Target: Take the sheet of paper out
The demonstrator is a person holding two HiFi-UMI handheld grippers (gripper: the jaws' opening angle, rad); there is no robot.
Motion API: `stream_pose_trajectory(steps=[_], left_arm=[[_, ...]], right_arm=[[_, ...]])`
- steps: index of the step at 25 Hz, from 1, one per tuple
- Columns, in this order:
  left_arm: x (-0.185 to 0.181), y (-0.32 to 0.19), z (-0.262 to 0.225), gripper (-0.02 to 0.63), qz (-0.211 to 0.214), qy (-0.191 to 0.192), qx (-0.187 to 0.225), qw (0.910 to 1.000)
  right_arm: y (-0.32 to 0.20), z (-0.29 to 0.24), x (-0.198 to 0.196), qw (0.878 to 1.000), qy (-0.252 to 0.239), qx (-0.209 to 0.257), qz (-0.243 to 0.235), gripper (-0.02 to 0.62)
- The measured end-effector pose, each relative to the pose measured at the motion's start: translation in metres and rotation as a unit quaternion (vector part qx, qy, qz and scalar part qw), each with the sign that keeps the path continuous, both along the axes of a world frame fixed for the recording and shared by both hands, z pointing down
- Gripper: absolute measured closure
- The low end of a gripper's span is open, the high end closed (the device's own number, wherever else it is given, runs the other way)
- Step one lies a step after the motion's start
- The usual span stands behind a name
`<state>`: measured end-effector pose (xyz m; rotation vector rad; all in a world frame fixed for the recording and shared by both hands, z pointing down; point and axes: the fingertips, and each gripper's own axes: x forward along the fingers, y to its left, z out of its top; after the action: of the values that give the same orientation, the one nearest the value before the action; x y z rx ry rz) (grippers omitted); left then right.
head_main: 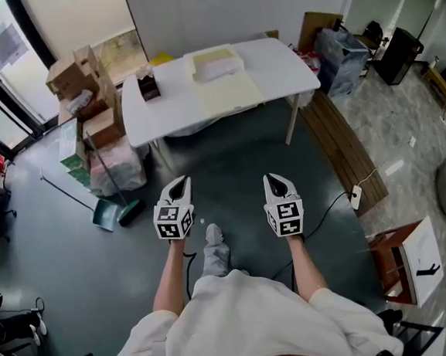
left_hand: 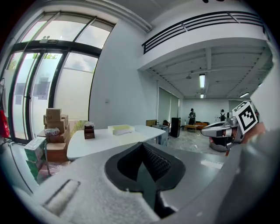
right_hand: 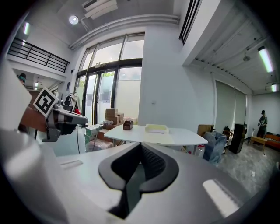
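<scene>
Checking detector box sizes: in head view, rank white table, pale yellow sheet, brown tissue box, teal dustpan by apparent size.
1. white table
2. pale yellow sheet
3. teal dustpan and brown tissue box: look alike, not ranked.

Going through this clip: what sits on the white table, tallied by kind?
small brown box: 1
pale yellow-topped stack: 1
flat pale yellow sheet: 1
Total on the white table: 3
</scene>
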<state>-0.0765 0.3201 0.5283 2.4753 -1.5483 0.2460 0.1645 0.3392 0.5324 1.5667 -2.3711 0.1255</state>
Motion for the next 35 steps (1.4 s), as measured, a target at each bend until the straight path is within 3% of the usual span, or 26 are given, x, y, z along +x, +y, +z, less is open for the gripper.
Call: stream_pose_trajectory(steps=[10,24,35], left_arm=[[-0.003,-0.121,0.018,0.606,0.021,0.020,-0.002,0.9996],[-0.033,-0.321,0.001,0.606,0.060,0.040,0.005,0.9974],[-0.039,-0.408,0.003,0.606,0.086,0.036,0.007,0.9956]], right_arm=[[-0.111,0.007,-0.013,1.000,0.013,0.000,0.015,0.595],[-0.283,-0.009,-0.049,0.998,0.032,0.002,0.050,0.595],[-0.355,0.001,-0.056,0.997,0.033,-0.006,0.076,0.595]])
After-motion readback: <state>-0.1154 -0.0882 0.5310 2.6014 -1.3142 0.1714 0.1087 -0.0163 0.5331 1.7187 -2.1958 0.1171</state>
